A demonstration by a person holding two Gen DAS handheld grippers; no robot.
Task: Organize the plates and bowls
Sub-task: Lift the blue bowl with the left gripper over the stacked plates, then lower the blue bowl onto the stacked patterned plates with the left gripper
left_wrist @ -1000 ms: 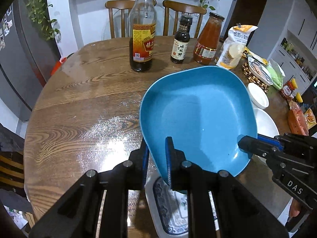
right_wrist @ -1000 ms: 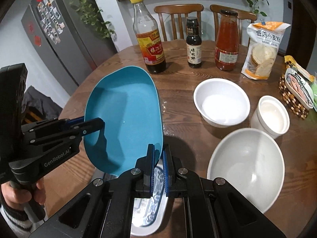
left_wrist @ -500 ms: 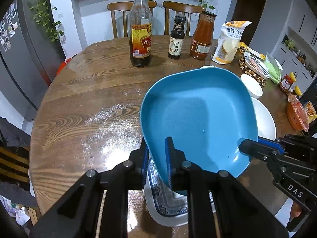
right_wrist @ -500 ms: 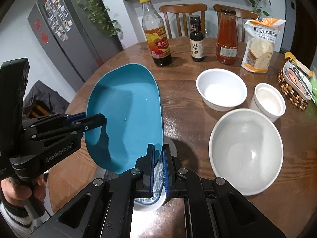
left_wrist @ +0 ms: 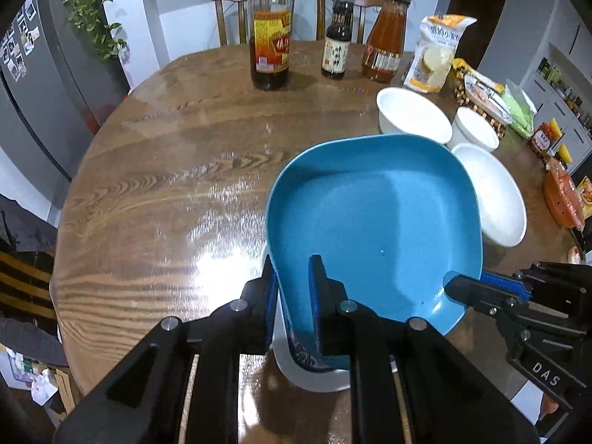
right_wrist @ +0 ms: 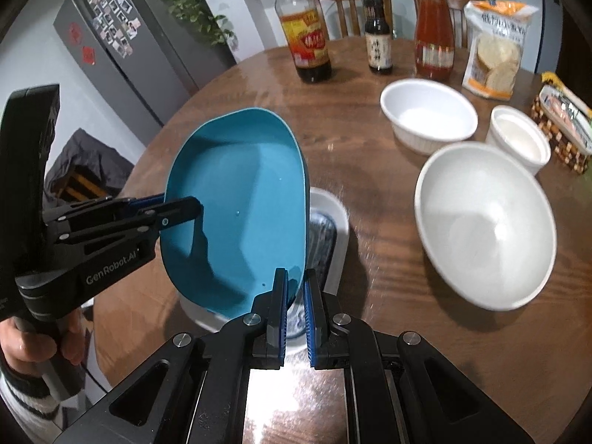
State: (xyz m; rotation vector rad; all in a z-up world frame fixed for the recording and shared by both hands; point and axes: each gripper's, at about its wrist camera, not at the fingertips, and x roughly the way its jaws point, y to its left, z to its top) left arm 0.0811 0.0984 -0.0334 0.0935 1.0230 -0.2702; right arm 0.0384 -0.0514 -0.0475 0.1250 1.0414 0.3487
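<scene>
A blue plate [left_wrist: 373, 222] is held by both grippers over a white dish with a blue pattern [right_wrist: 327, 229] on the wooden table [left_wrist: 166, 170]. My left gripper [left_wrist: 294, 277] is shut on the plate's near left rim. My right gripper [right_wrist: 295, 288] is shut on the plate's right rim [right_wrist: 301, 199]; it also shows in the left wrist view [left_wrist: 462, 288]. The patterned dish [left_wrist: 307, 366] is mostly hidden under the plate. A large white bowl [right_wrist: 484, 225], a medium white bowl [right_wrist: 429, 114] and a small white cup-bowl [right_wrist: 518, 140] stand to the right.
A vinegar bottle [left_wrist: 270, 37], a small dark sauce bottle [left_wrist: 336, 40] and an orange sauce bottle [left_wrist: 384, 44] stand at the far edge. A snack bag [left_wrist: 433, 55] and a woven basket [right_wrist: 562, 125] sit at the right. Chairs stand behind; a fridge [right_wrist: 122, 51] is at left.
Both grippers have moved back and down with the blue plate. The plate now sits lower over the patterned dish, and the white bowls have come into the left view.
</scene>
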